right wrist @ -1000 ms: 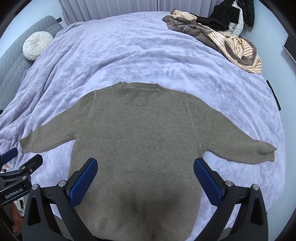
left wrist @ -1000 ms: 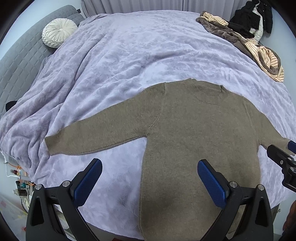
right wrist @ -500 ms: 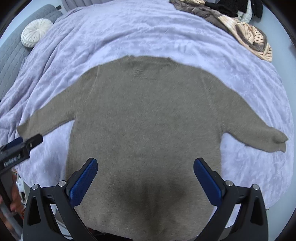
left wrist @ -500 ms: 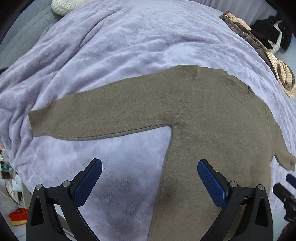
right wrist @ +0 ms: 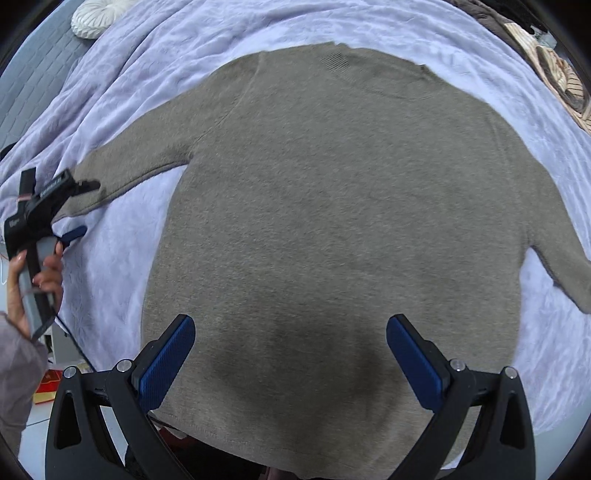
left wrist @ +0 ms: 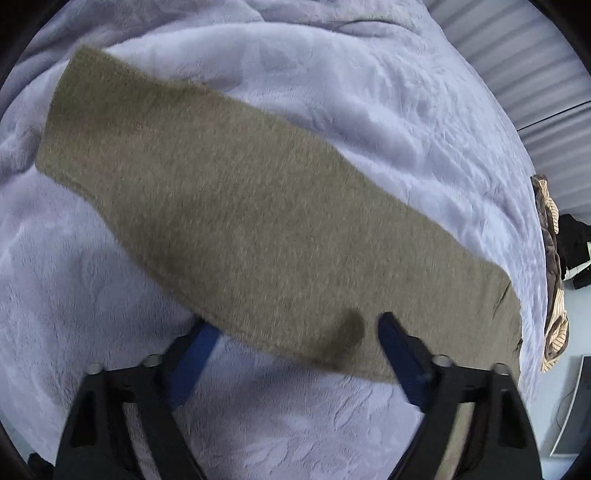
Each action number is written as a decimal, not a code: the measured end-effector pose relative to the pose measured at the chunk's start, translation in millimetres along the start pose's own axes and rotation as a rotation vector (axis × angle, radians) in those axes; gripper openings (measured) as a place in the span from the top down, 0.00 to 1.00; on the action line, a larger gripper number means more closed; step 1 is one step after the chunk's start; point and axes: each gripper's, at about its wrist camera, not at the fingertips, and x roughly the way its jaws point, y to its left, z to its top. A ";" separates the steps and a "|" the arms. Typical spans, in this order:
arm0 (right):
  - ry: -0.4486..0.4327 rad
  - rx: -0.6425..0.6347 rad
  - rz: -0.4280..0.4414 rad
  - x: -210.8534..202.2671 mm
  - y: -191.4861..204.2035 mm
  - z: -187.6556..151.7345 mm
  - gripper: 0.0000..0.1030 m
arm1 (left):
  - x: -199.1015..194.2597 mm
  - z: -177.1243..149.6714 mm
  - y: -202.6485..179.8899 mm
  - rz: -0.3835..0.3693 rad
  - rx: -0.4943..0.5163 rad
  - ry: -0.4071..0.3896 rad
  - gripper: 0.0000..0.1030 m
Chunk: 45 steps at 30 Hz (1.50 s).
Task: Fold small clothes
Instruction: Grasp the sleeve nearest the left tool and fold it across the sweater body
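An olive-brown knit sweater (right wrist: 340, 206) lies flat on the lavender bedspread (right wrist: 122, 258), front up, sleeves spread out. Its left sleeve (left wrist: 240, 206) fills the left wrist view. My left gripper (left wrist: 295, 332) is open, straddling the sleeve's lower edge: one blue finger sits under the edge, the other rests on top. It also shows in the right wrist view (right wrist: 79, 210), at the sleeve's cuff end. My right gripper (right wrist: 290, 354) is open and empty, just above the sweater's lower body.
A round white cushion (right wrist: 96, 16) lies at the head of the bed. A heap of striped and dark clothes (left wrist: 554, 273) lies on the far right edge. The bed's edge and floor show at lower left (right wrist: 48, 391).
My left gripper has moved left and down onto the left sleeve, which now fills its view. My right gripper has lowered closer to the sweater's body.
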 end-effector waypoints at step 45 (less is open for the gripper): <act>-0.386 -0.367 -0.152 -4.6 -13.8 66.1 0.00 | 18.2 -96.9 -180.4 0.244 0.705 -0.065 0.21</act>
